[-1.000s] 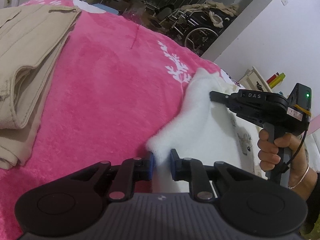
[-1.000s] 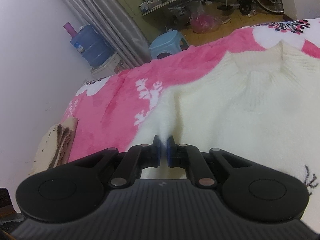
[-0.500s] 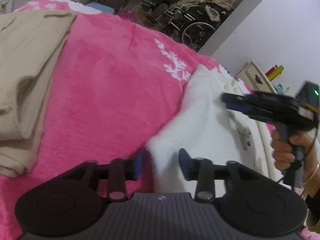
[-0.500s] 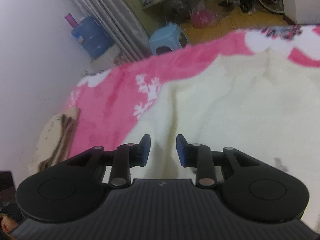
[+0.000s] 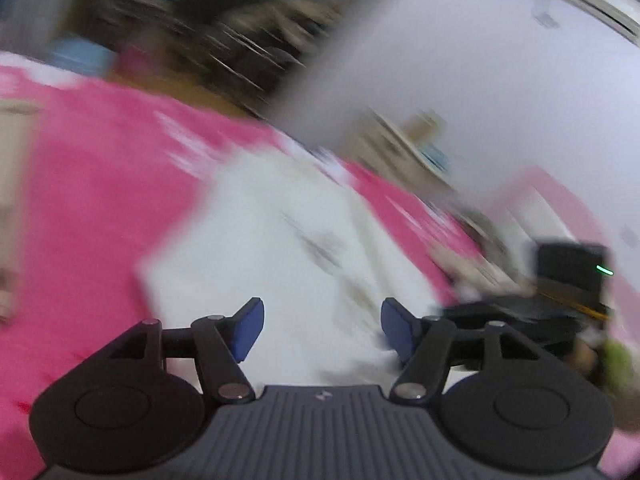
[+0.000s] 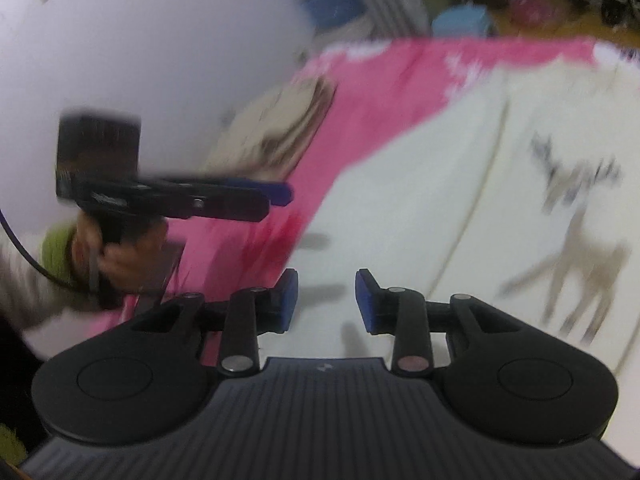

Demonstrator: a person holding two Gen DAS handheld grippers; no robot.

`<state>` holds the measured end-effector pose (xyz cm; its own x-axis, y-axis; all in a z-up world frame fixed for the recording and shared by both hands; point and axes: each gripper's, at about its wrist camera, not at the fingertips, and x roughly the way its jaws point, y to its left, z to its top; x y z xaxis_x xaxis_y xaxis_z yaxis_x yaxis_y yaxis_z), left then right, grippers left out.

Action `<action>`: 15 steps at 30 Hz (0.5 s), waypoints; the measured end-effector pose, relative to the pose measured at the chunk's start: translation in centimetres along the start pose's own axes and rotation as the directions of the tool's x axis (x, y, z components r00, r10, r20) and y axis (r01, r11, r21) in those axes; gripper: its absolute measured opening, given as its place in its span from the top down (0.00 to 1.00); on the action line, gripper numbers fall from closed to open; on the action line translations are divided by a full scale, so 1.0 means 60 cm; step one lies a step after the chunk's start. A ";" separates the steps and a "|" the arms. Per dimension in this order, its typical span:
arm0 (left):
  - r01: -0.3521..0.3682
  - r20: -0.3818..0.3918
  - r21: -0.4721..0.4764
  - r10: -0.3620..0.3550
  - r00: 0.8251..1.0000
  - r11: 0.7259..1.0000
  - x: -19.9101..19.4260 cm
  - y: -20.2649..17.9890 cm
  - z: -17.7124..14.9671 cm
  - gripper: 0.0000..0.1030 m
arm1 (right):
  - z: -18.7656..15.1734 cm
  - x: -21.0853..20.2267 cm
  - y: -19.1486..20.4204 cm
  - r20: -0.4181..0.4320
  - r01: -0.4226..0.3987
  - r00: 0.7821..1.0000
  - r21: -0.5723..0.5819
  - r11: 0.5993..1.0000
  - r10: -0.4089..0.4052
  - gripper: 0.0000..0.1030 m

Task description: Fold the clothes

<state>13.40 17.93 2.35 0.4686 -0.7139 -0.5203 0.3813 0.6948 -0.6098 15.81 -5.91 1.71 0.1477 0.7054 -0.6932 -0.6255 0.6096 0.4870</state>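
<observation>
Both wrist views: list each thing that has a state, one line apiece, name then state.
left gripper: open, nothing between its fingers, above the sweater.
right gripper: open, empty, over the sweater.
white sweater: lying on the blanket, released, deer motif facing up.
pink blanket: spread out under the sweater.
beige clothes: stacked on the blanket by the wall; blur hides detail.

White sweater (image 6: 460, 200) on pink blanket (image 5: 100, 184)

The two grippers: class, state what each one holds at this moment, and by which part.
Nothing is held. The left gripper and right gripper both have open jaws with only the white sweater lying flat beneath them.
</observation>
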 end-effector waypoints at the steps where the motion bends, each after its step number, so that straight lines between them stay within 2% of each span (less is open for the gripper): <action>1: 0.029 -0.054 0.016 -0.028 0.998 0.999 0.003 -0.009 -0.011 0.36 | -0.014 0.006 0.006 -0.029 -0.005 1.000 0.015 1.000 0.005 0.70; 3: 0.073 -0.162 0.047 -0.065 0.985 0.996 0.005 -0.027 -0.040 0.36 | -0.039 0.012 0.012 -0.072 -0.008 0.997 0.045 0.999 0.011 0.70; 5: 0.100 -0.254 0.072 -0.079 0.964 0.992 0.003 -0.043 -0.076 0.36 | -0.064 0.014 0.018 -0.100 -0.013 0.995 0.086 0.996 0.021 0.70; 7: 0.103 -0.325 0.087 -0.069 0.943 0.991 -0.004 -0.055 -0.114 0.37 | -0.085 0.018 0.018 -0.121 -0.011 0.992 0.127 0.992 0.027 0.70; 9: 0.127 -0.385 0.075 -0.089 0.919 0.989 -0.012 -0.058 -0.149 0.37 | -0.103 0.024 0.016 -0.146 -0.007 0.989 0.161 0.987 0.031 0.70; 11: 0.102 -0.426 0.059 -0.068 0.902 0.993 -0.013 -0.060 -0.185 0.37 | -0.119 0.031 0.018 -0.169 0.001 0.985 0.190 0.982 0.032 0.70; 15: 0.011 -0.410 0.096 0.029 0.912 0.995 -0.017 -0.073 -0.227 0.38 | -0.139 0.044 0.029 -0.189 0.003 0.981 0.228 0.974 0.041 0.70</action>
<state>0.39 14.44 -2.60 0.1115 -0.6664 -0.7372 0.4612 0.6918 -0.5556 8.73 -5.99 -3.70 -0.0258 0.6484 -0.7608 -0.4341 0.6783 0.5928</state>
